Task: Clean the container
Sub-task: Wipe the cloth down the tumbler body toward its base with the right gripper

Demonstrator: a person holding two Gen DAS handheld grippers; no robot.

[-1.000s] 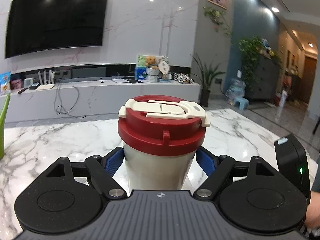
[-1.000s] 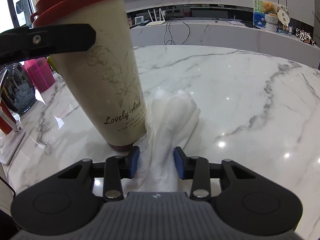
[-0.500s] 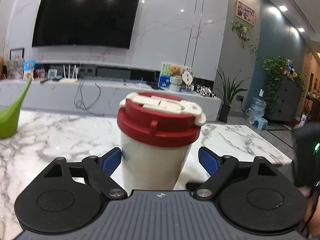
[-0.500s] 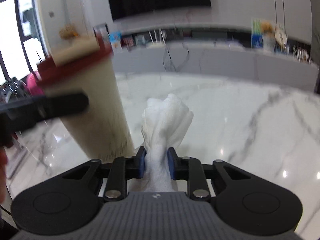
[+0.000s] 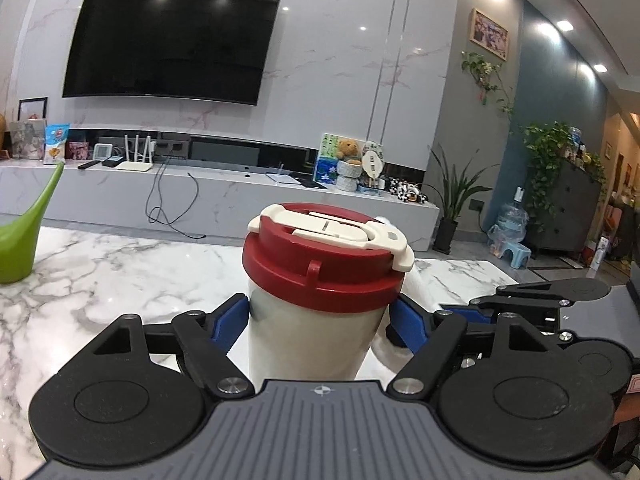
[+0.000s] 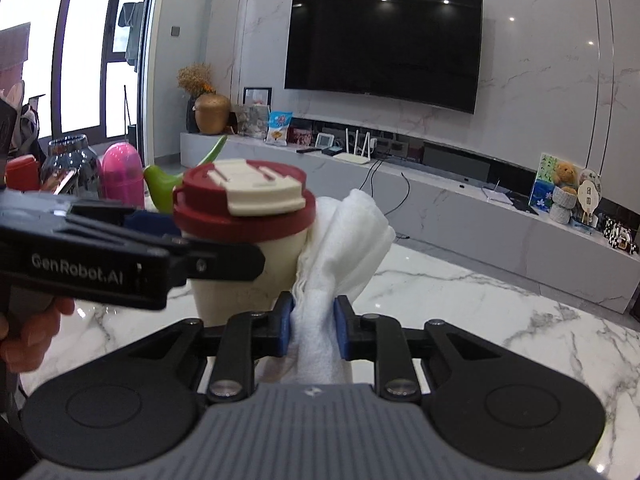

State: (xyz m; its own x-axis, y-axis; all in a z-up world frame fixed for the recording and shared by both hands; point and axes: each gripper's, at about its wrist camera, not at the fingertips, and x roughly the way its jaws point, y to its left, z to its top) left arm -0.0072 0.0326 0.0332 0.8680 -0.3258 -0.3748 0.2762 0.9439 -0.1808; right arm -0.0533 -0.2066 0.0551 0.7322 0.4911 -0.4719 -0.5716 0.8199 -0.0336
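Note:
A cream tumbler (image 5: 312, 336) with a red lid (image 5: 320, 272) and cream flip tab is clamped between the blue pads of my left gripper (image 5: 320, 320), held above the marble table. In the right wrist view the tumbler (image 6: 248, 272) appears at left with the left gripper (image 6: 224, 256) around it. My right gripper (image 6: 314, 322) is shut on a folded white cloth (image 6: 344, 240), whose top presses against the tumbler's right side just under the lid. In the left wrist view the cloth (image 5: 412, 284) peeks out behind the tumbler's right side, with the right gripper (image 5: 520, 308) beyond it.
A white marble table (image 6: 500, 312) lies below. A green watering can (image 5: 24, 232) stands at the left; it also shows in the right wrist view (image 6: 164, 188) next to a pink container (image 6: 120, 176), a dark glass jar (image 6: 72, 164) and a red item (image 6: 22, 172).
Both grippers rose from the table. The cloth moved up from the tumbler's base to just under its lid. The left gripper closed back onto the tumbler.

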